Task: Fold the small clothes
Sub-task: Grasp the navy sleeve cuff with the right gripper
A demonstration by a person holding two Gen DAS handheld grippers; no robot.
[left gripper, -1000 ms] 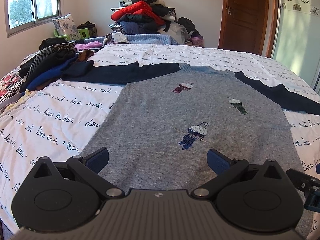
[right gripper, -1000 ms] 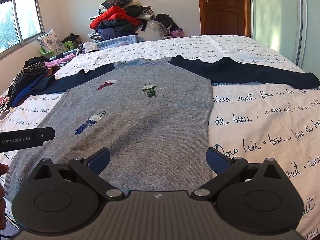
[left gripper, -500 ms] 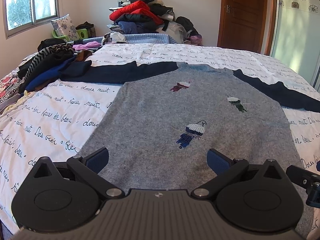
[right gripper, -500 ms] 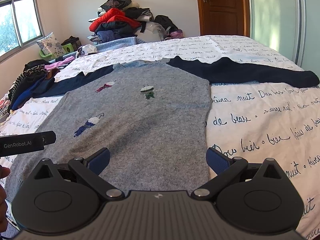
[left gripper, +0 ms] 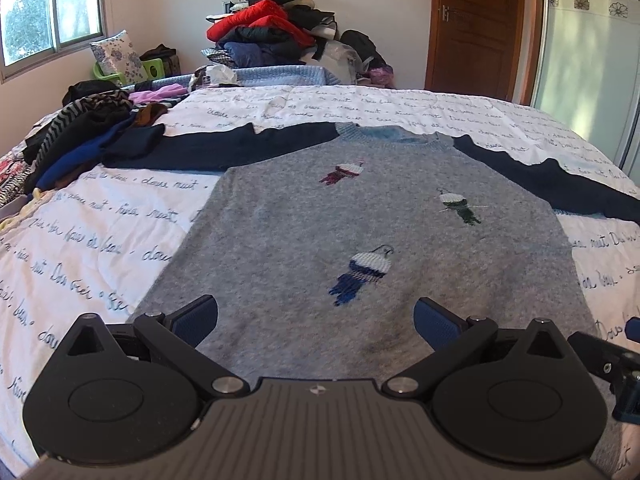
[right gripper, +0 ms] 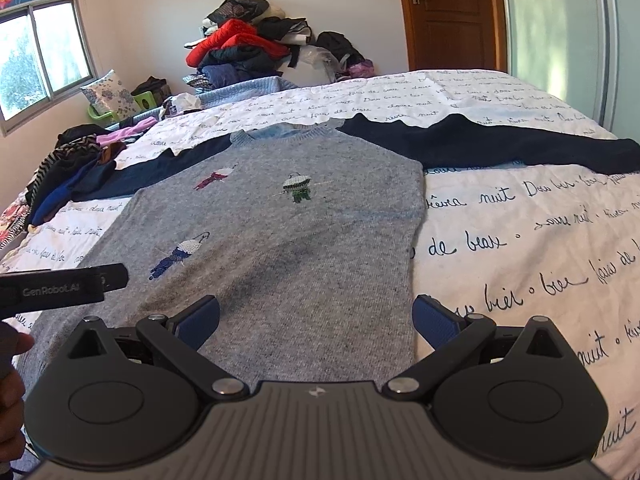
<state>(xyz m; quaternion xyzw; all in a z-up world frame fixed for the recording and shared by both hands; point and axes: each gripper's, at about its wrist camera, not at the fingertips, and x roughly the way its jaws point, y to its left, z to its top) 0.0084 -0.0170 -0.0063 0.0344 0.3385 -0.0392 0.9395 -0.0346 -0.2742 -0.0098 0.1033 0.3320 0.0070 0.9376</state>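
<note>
Sweater (left gripper: 360,240) fuzzy matt knit; door (left gripper: 480,24) glossy wood.

Bright window daylight, sharp, fisheye-curved edges

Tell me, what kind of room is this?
Most likely a bedroom. A big bed with a written-on cover fills it, a grey sweater lies flat on top for folding, and a pile of clothes waits by the far wall near a wooden door.
</note>
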